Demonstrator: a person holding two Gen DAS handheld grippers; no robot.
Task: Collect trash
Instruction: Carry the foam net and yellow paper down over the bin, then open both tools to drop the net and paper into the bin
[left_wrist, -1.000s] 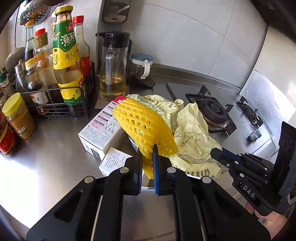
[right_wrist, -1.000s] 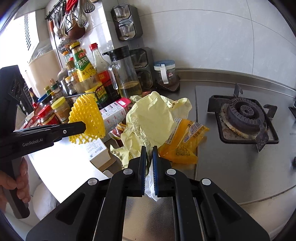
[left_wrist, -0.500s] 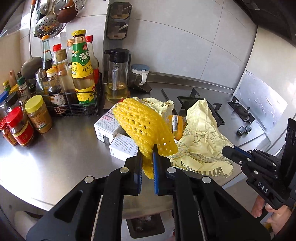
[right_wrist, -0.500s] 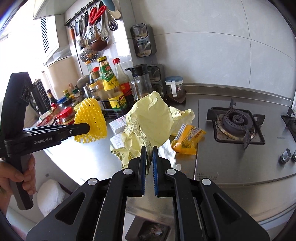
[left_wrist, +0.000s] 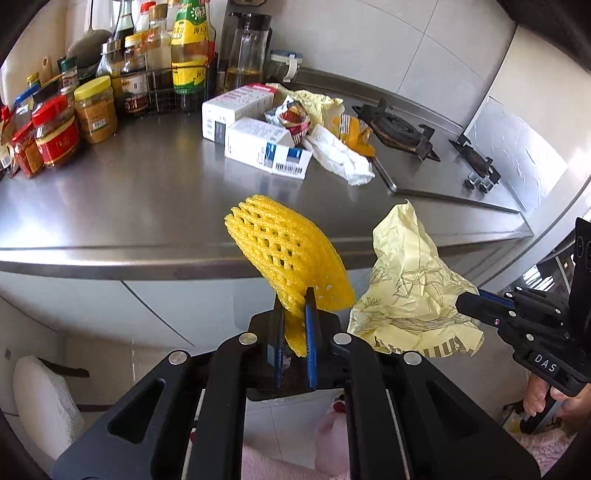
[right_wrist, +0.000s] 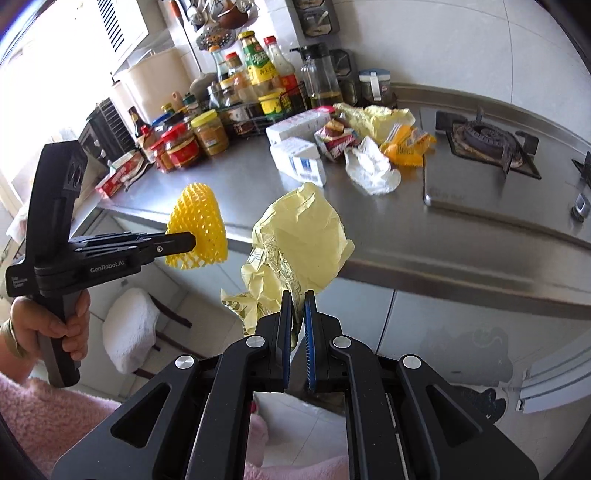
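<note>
My left gripper (left_wrist: 294, 295) is shut on a yellow foam fruit net (left_wrist: 284, 251) and holds it in the air in front of the counter edge; it also shows in the right wrist view (right_wrist: 199, 225). My right gripper (right_wrist: 297, 299) is shut on a crumpled pale yellow paper wrapper (right_wrist: 299, 236), also off the counter, to the right of the net (left_wrist: 406, 280). More trash lies on the steel counter (left_wrist: 129, 199): two white boxes (left_wrist: 266, 147), a red snack wrapper (left_wrist: 293, 118), a white tissue (left_wrist: 340, 155) and an orange packet (left_wrist: 351, 133).
A wire rack of sauce bottles (left_wrist: 173, 59) and several jars (left_wrist: 55, 133) stand at the counter's back left. A gas hob (left_wrist: 399, 129) lies to the right. White cabinet fronts (left_wrist: 147, 310) are below the counter edge. A white stool (right_wrist: 129, 332) stands on the floor.
Both grippers have pulled back from the counter and dropped lower, carrying the foam net and the yellow wrapper off the trash pile. The remaining trash stays on the counter.
</note>
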